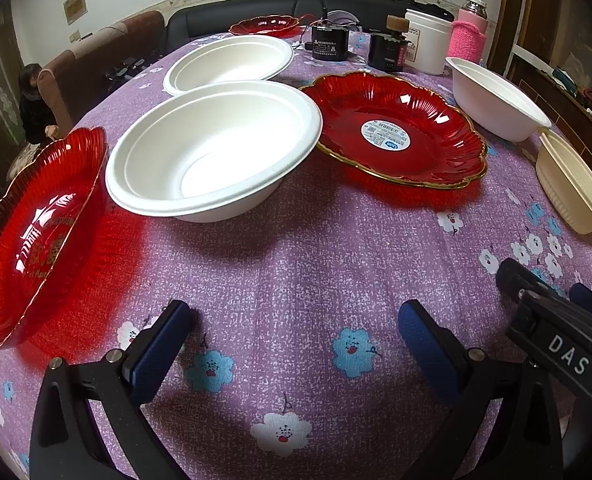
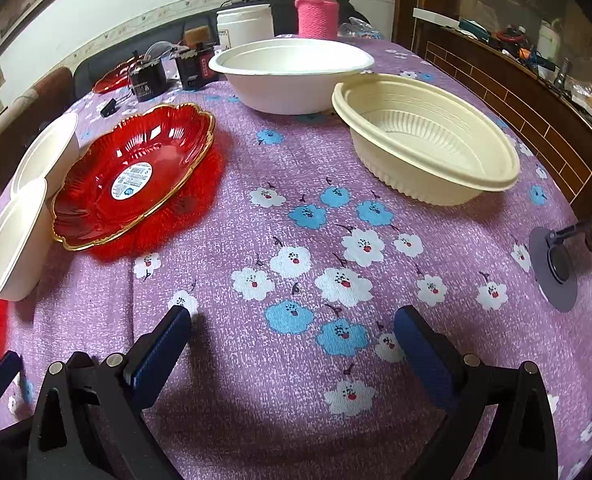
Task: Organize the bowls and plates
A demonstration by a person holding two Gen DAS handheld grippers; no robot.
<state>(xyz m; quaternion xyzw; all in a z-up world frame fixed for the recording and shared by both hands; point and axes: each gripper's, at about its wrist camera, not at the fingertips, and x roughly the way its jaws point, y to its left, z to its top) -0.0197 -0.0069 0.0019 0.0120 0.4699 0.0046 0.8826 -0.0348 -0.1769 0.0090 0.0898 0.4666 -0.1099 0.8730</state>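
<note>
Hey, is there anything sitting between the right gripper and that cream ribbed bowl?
Nothing visible. The right gripper is open over bare flowered tablecloth, and only cloth lies between it and the cream ribbed bowl. The white bowl stands behind it.

Table's got a purple floral tablecloth (image 2: 296,184) over it. Sitting on it: red gold-rimmed plate (image 1: 395,132) mid-table, another red plate (image 1: 36,232) near left, three white bowls (image 1: 212,148) (image 1: 232,62) (image 1: 495,100), a cream ribbed bowl (image 2: 423,136) on the right. Far end has a white tub (image 1: 429,40), pink-sleeved flask (image 1: 469,36) and black gadgets (image 1: 329,42).
</note>
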